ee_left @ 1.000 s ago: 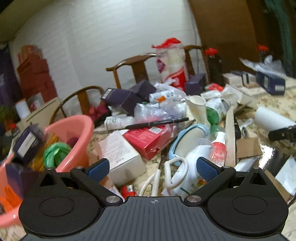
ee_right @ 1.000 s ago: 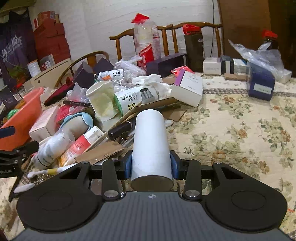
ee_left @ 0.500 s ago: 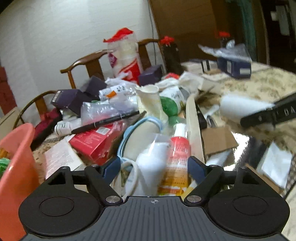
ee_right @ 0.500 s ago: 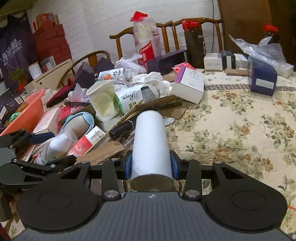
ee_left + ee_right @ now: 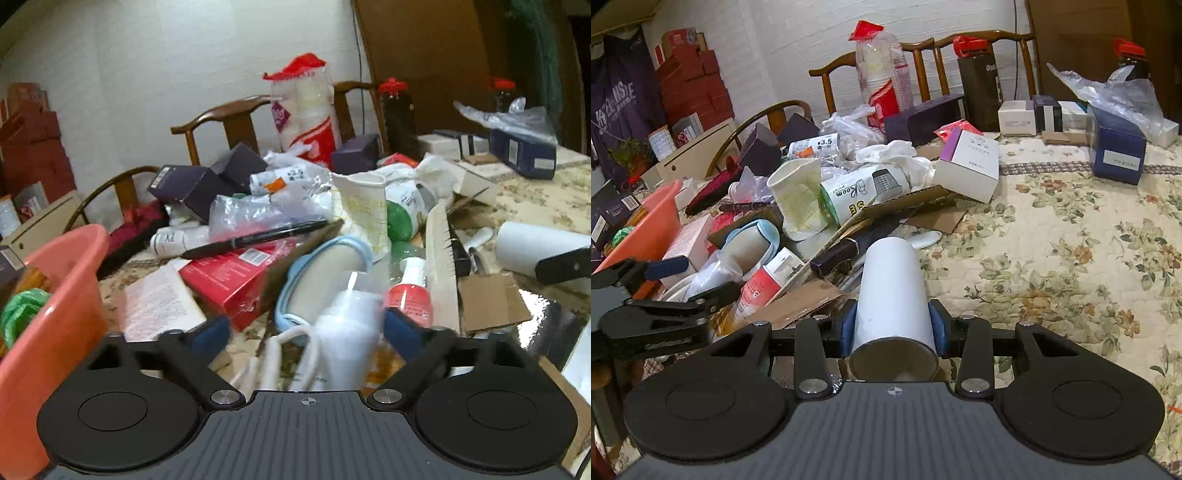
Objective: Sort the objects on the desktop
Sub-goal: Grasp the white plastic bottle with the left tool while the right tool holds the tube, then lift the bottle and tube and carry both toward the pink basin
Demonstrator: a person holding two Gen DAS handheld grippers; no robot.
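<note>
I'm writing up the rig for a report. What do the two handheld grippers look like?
Both match. The left gripper and right gripper each have a dark grey ribbed body with a small crosshair mark, two round black discs, black linkage arms with silver pivot screws, and blue finger pads. No cables, hands or sleeves show.

"¥3.5" on a plastic-wrapped pack (image 5: 814, 144)

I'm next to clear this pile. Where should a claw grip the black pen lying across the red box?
Probably mid-barrel of the black pen, coming from above with the jaws across its width. It lies nearly flat on the red box and a plastic bag; its ends run into clutter, while the middle looks clear.
</note>
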